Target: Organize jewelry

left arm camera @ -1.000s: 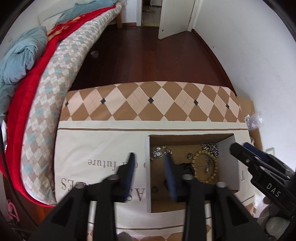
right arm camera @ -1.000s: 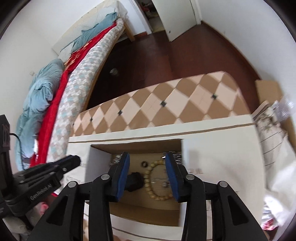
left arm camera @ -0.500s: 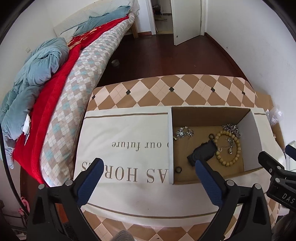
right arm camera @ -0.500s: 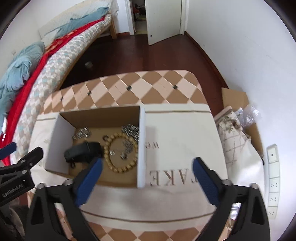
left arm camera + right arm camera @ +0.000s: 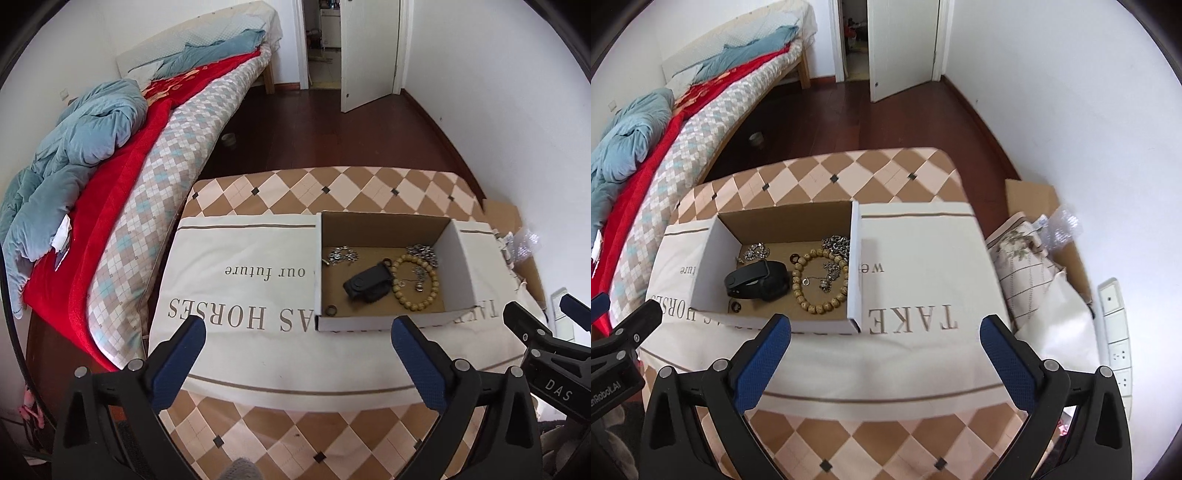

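Both grippers — left (image 5: 297, 328), right (image 5: 884, 326) — gape empty, just short of the jewelry box (image 5: 391, 320).

You get bright, even daylight in both wrist views, with soft shadows inside the cardboard box (image 5: 384, 225). Fisheye curvature bends the walls and darkens the corners. The centre looks sharp; the edges smear slightly. No harsh glare.

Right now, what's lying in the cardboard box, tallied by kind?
Silver chain pieces: 3
Wooden bead bracelet: 1
Black wristband: 1
Small rings: 3
Total: 8, all in the cardboard box
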`<state>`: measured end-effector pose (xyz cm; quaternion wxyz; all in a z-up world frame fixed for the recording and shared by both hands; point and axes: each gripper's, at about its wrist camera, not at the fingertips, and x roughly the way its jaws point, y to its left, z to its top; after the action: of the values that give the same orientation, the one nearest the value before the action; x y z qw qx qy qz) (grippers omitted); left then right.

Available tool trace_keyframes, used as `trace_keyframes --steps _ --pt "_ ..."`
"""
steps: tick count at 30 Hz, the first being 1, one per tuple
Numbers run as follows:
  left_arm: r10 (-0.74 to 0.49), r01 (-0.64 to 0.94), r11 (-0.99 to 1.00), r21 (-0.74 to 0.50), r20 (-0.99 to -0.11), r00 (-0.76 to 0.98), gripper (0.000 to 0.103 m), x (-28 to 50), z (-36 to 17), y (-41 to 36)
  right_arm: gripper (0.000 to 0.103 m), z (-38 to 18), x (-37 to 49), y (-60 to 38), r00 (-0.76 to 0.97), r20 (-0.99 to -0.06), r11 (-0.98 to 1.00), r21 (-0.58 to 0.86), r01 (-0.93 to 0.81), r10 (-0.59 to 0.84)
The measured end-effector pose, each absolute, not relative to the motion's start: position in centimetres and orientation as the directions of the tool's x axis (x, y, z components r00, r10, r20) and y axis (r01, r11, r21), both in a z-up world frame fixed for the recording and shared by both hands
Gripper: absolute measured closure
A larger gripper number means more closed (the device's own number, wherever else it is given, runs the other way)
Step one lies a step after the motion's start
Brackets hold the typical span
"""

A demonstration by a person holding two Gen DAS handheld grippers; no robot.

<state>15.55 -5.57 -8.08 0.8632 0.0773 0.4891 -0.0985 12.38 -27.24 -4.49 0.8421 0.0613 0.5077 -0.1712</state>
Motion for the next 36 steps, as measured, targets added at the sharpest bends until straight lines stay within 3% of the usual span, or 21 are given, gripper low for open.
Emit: trace_keyframes --steps 22,36 --pt "-0.211 0.287 0.957 -0.036 -0.765 0.608 0.001 3.7 6.3 -2.0 0.0 13.8 -2.1 -22.9 0.62 -0.725 0.931 -0.08 0.357 -0.3" --pt "-0.237 0.291 0.955 -0.065 -0.755 0.611 0.0 -1.1 10.6 -1.0 0.0 19.1 -7.5 -21.3 0.647 -0.707 0.937 -0.066 0.342 -0.286"
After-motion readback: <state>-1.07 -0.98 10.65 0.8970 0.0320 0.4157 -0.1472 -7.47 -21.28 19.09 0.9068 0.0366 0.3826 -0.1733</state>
